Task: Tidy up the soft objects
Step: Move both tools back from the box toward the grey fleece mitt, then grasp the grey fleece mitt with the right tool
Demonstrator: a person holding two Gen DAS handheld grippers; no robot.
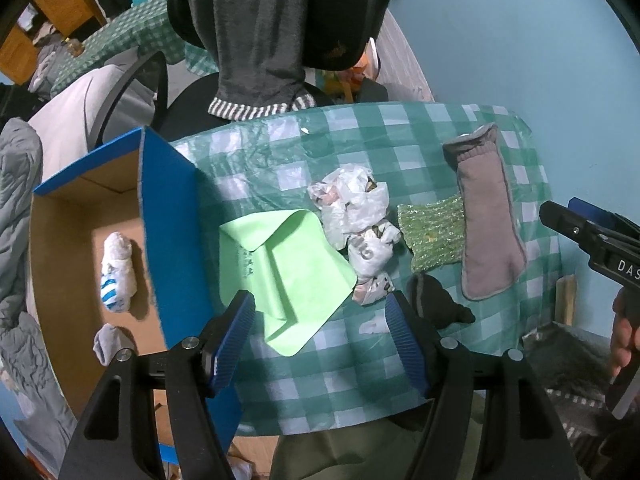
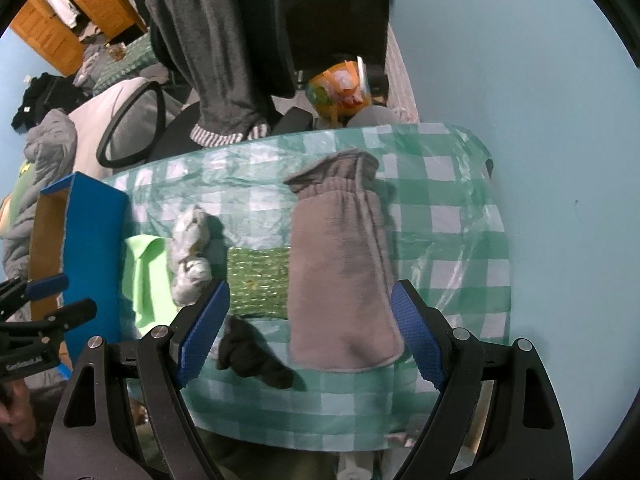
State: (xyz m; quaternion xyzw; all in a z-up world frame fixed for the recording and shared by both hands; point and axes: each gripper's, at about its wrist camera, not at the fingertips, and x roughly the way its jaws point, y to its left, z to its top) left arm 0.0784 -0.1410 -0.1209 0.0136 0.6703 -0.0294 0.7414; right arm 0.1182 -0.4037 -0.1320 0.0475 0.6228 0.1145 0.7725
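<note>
On the green checked table cover (image 1: 352, 372) lie a light green cloth (image 1: 292, 276), a crumpled plastic bag (image 1: 356, 216), a glittery green sponge pad (image 1: 434, 236), a long grey mitt (image 1: 486, 228) and a black sock (image 1: 436, 300). My left gripper (image 1: 320, 320) hangs open above the green cloth's near corner, holding nothing. My right gripper (image 2: 310, 304) is open over the near end of the grey mitt (image 2: 340, 272), with the black sock (image 2: 252, 356) by its left finger. Neither gripper touches anything.
A blue-sided cardboard box (image 1: 168, 208) stands at the table's left edge with a white rolled bundle (image 1: 118, 276) and a grey sock (image 1: 108, 342) inside. Behind the table is an office chair draped with a grey garment (image 1: 260, 40). A blue wall (image 2: 540, 120) runs along the right.
</note>
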